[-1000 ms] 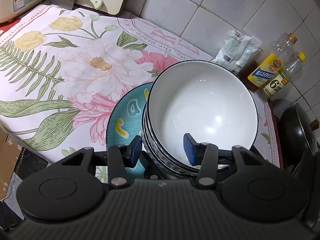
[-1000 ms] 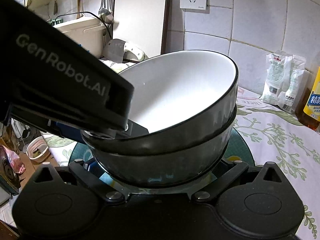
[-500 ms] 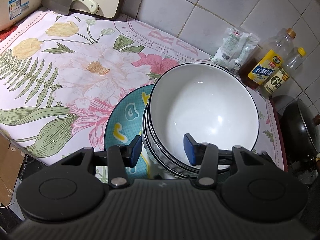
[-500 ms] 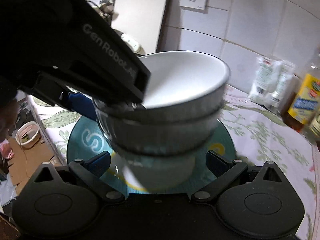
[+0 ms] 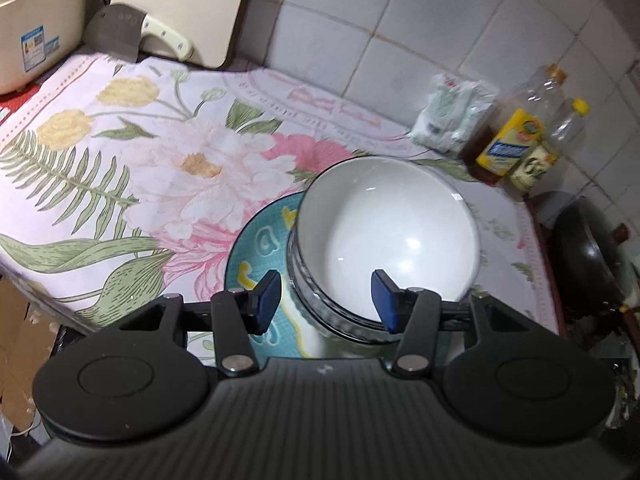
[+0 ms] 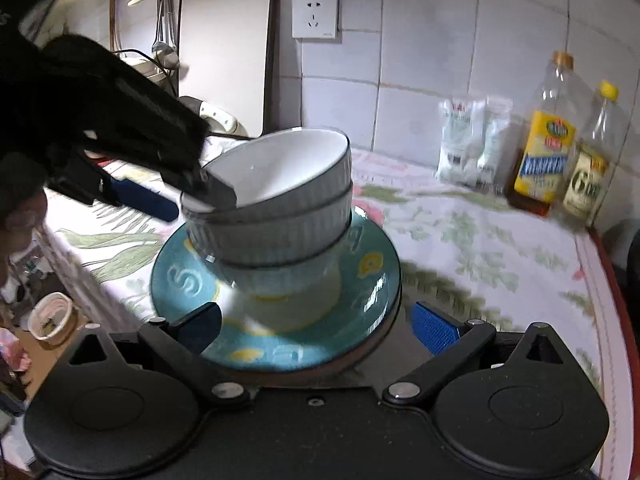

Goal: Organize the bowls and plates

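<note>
What I can't make out

My left tool (image 6: 188, 196) covers the near rim of the stacked bowls (image 6: 276, 208); below them, my right tool's body cuts off the teal plate (image 6: 372, 280); right of them, bottle labels (image 6: 544, 160) blur.

"6" on small bottle (image 6: 588, 184) label

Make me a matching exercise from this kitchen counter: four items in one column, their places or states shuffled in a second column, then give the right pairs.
Items:
1. stacked bowls
2. teal plate
3. cleaver
4. oil bottle

Places:
A. by the tiled wall, beside a smaller bottle
B. on the floral cloth, under the bowls
C. on the plate
D. leaning by the cutting board

Pairs: 1-C, 2-B, 3-D, 4-A
</note>
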The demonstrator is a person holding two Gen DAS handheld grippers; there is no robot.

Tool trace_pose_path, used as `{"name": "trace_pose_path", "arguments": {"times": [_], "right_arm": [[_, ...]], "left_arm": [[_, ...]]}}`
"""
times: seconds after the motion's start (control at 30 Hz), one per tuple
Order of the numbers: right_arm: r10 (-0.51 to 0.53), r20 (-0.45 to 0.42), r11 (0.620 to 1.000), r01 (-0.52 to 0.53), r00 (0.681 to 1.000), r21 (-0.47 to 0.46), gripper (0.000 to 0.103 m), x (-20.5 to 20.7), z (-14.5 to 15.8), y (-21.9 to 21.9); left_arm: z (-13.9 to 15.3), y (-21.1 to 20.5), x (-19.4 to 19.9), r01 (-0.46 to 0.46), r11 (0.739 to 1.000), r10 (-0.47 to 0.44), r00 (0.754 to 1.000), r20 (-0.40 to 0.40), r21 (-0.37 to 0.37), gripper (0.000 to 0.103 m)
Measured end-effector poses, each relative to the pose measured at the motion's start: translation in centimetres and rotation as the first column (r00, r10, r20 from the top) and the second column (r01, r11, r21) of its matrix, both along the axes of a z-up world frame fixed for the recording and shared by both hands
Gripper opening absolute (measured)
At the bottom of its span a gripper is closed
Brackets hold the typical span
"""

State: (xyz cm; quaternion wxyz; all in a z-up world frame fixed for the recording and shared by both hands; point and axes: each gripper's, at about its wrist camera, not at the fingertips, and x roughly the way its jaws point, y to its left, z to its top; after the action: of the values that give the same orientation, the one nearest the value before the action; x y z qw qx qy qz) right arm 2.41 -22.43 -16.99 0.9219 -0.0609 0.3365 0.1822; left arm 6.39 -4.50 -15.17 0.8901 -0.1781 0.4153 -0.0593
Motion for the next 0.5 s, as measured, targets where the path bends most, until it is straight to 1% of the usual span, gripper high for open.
{"name": "trace_pose_path", "arguments": {"times": [0.1, 0.2, 0.3, 0.4, 0.5], "right_arm": [[-0.038, -0.030, 0.999, 0.038, 0.999, 0.027, 0.102, -1.1, 0.0, -1.2], [-0.057, -0.013, 0.998, 0.057, 0.998, 0.014, 0.102, -2.4, 1.1, -1.9], [-0.091, -0.017, 0.995, 0.092, 0.996, 0.045, 0.102, -3.3, 2.4, -2.8], [-0.132, -0.033, 0.987, 0.135, 0.991, 0.089, 0.102, -4.2, 3.4, -3.4], [-0.165, -0.028, 0.981, 0.167, 0.986, 0.101, 0.102, -5.5, 4.8, -3.8]], "left_arm": [[1.1, -0.2, -1.0, 0.009, 1.000, -0.009, 1.000, 0.009, 0.022, 0.049], [2.6, -0.5, -2.5, 0.031, 0.998, -0.033, 0.999, 0.025, 0.060, 0.050], [4.2, -0.4, -4.3, 0.011, 0.996, -0.015, 0.999, 0.044, 0.094, 0.052], [5.7, -0.3, -6.0, -0.006, 0.995, -0.001, 0.998, 0.063, 0.097, 0.056], [6.8, -0.5, -7.6, 0.012, 0.995, -0.019, 0.998, 0.066, 0.104, 0.058]]}}
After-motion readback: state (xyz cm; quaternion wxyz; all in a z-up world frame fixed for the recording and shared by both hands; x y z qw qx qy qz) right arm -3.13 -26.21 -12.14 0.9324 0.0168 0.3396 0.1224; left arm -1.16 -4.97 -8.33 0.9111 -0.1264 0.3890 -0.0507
